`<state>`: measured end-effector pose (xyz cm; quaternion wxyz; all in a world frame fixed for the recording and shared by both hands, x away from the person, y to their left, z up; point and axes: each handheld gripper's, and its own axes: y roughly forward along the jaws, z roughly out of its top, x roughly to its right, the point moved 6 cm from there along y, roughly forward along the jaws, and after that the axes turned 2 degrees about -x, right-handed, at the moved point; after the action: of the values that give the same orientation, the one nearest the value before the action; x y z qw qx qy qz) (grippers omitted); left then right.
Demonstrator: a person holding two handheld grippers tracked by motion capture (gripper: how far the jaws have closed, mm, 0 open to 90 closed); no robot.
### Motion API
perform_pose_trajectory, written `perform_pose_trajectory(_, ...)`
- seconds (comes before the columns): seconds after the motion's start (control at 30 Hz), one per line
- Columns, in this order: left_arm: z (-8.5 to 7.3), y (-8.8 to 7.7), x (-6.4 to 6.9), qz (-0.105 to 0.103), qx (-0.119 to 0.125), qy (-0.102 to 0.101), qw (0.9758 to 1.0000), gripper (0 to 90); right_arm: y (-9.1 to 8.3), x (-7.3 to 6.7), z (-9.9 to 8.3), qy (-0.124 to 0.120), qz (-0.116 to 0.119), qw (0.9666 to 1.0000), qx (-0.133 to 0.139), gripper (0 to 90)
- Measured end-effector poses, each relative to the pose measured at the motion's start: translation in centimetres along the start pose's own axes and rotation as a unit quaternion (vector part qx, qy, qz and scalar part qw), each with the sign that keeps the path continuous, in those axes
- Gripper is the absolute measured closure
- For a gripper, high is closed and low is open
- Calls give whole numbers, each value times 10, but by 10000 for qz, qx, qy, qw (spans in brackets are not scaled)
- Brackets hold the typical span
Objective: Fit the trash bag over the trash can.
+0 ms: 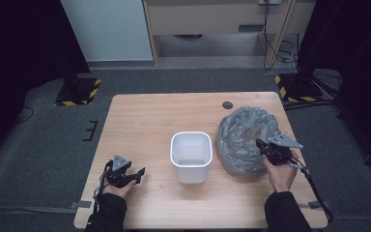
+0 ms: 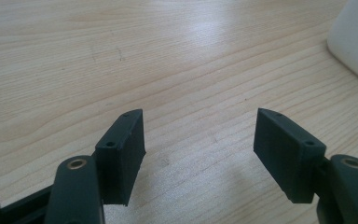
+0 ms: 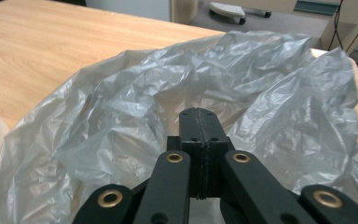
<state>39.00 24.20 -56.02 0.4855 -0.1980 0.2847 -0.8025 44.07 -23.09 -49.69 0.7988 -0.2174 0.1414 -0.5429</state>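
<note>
Your right tool (image 3: 200, 116), pressed together on the grey bag's (image 1: 244, 137) rim, sits right of the white tub (image 1: 191, 155); your left tool (image 2: 198, 140) rests spread, left of the tub.

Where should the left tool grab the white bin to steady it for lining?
Judging by its shape, grip the white bin's near-left rim, coming from its left: the top is open, the wall thin and upright, so one jaw could go inside and one outside. The left tool is already open beside it.
</note>
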Motion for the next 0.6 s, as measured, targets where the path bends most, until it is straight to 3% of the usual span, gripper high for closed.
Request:
perform_pose_trajectory(0.13,0,-1,0,9,15,-1,10000,336,3,-3,-4,-108,20,9999,-119,896)
perform_pose_trajectory(0.2,0,-1,0,9,20,-15,10000,336,5,-8,-5,-151,79,9997,-157,780)
perform_pose_trajectory(0.23,0,-1,0,9,20,-15,10000,336,5,-8,-5,-151,79,9997,-157,780)
perform_pose_trajectory(0.4,0,0,0,6,13,1,10000,336,7,-25,5,-202,361,9991,12,572)
perform_pose_trajectory(0.43,0,0,0,6,13,1,10000,336,7,-25,5,-202,361,9991,12,572)
perform_pose_trajectory(0.47,0,0,0,8,10,2,10000,336,12,-34,3,-130,538,9984,-101,512)
perform_pose_trajectory(0.6,0,-1,0,7,19,-10,10000,336,26,-42,-9,-302,529,9973,-412,506)
